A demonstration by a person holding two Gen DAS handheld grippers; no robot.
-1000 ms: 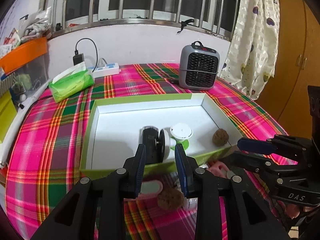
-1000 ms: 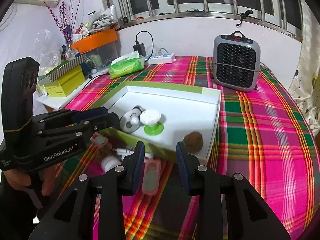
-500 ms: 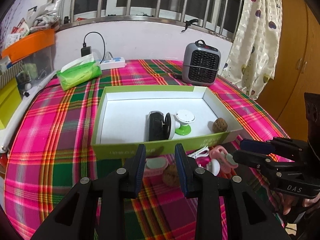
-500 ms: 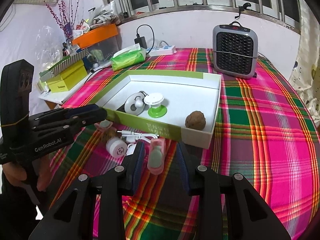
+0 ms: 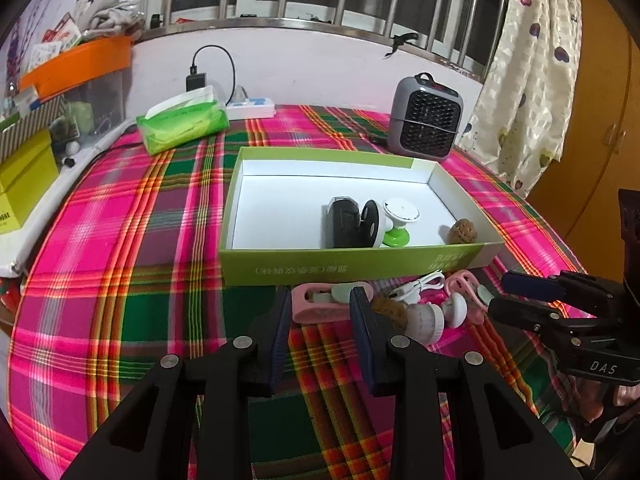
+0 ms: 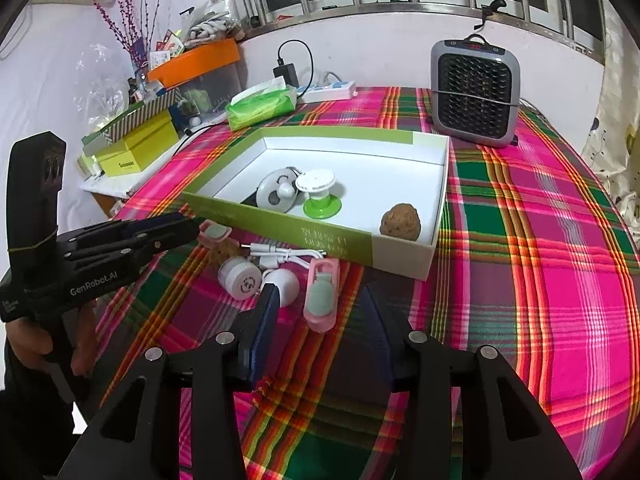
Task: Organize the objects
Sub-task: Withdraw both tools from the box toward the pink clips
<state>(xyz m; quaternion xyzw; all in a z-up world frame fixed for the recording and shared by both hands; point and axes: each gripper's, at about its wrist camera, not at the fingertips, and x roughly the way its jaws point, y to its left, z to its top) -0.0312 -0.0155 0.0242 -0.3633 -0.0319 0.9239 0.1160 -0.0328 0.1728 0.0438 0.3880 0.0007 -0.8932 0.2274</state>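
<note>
A green-walled white box [image 5: 360, 268] [image 6: 436, 184] holds a black-and-white gadget [image 5: 348, 224], a white-and-green knob [image 5: 398, 220] [image 6: 320, 194] and a brown walnut [image 5: 462, 232] [image 6: 401, 221]. In front of it lie a pink clip [image 5: 324, 304], a second pink clip [image 6: 322, 298], a white cable [image 6: 280, 258], a white round device [image 6: 240, 280] and a second walnut [image 5: 390, 308]. My left gripper [image 5: 320, 332] is open just before the first pink clip. My right gripper [image 6: 320, 328] is open just before the second pink clip.
A grey heater [image 5: 426, 118] [image 6: 474, 94] stands behind the box. A green tissue pack [image 5: 182, 124], a power strip [image 5: 252, 106] and yellow boxes [image 6: 136, 148] sit at the back left. The table edge curves at the right.
Both grippers have drawn back and lowered from above the box to the loose items in front of it. Both stay open and empty.
</note>
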